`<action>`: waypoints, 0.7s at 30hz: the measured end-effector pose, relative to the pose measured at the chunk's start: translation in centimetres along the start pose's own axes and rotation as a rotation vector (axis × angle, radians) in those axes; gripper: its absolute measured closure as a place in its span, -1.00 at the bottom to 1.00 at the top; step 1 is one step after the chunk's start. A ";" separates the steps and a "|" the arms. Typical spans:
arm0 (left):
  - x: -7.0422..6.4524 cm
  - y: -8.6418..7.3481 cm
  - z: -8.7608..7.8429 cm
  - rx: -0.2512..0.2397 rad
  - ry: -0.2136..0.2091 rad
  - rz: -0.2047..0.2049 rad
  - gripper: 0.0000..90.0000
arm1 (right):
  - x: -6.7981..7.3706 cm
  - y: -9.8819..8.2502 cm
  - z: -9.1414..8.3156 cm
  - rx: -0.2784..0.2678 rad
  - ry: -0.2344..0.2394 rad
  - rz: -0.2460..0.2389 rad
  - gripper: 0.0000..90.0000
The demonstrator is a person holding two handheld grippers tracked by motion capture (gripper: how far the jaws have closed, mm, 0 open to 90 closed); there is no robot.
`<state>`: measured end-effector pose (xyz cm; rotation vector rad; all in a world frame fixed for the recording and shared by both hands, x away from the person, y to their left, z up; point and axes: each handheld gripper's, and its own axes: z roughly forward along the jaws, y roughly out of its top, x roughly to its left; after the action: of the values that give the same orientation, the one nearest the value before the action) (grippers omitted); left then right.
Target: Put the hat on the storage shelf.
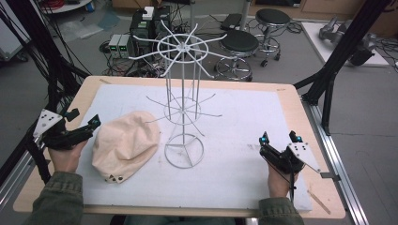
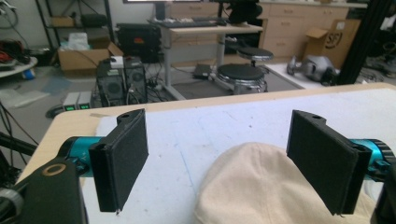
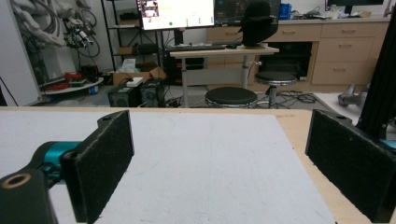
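White mat [image 1: 244, 154] covering wooden table, lab clutter behind. Cream fabric cap [image 1: 124, 145], soft, domed, metal studs at rim, lying left of white wire rack [image 1: 184, 110]. Left gripper [image 1: 84, 125] hovering released, jaws straddling cap edge. Right gripper [image 1: 279, 138] idling released over bare mat. Risks: limp cloth slipping from pads, snagging thin spokes, tipping light rack.

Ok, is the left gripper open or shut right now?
Open. In the left gripper view, the left gripper has its two black jaws spread wide, with the beige cap lying on the mat between them and neither jaw pressing it.
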<state>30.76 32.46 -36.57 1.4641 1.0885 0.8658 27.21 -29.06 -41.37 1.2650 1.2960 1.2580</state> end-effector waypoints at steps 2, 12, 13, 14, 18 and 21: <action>0.0 0.2 0.4 0.014 -0.012 0.000 -0.54 | 0.0 0.0 0.0 -0.001 -0.001 0.000 -0.84; -0.1 0.9 2.8 0.136 -0.088 0.023 -0.54 | 0.0 0.0 0.0 0.001 0.002 0.002 -0.84; -0.2 0.8 3.1 0.155 -0.093 0.034 -0.54 | 0.0 0.0 0.0 0.001 0.002 0.002 -0.84; -0.2 0.8 3.3 0.169 -0.098 0.038 -0.54 | 0.0 0.0 0.0 0.001 0.002 0.003 -0.84; -0.1 0.6 4.6 0.242 -0.125 0.052 -0.54 | 0.0 0.0 0.0 0.001 0.003 0.003 -0.84; -0.2 0.6 5.3 0.270 -0.133 0.061 -0.54 | 0.0 0.0 0.0 0.000 0.004 0.002 -0.84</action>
<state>35.78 30.55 -36.89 1.7612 1.0962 0.6711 27.24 -29.07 -41.37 1.2645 1.2982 1.2625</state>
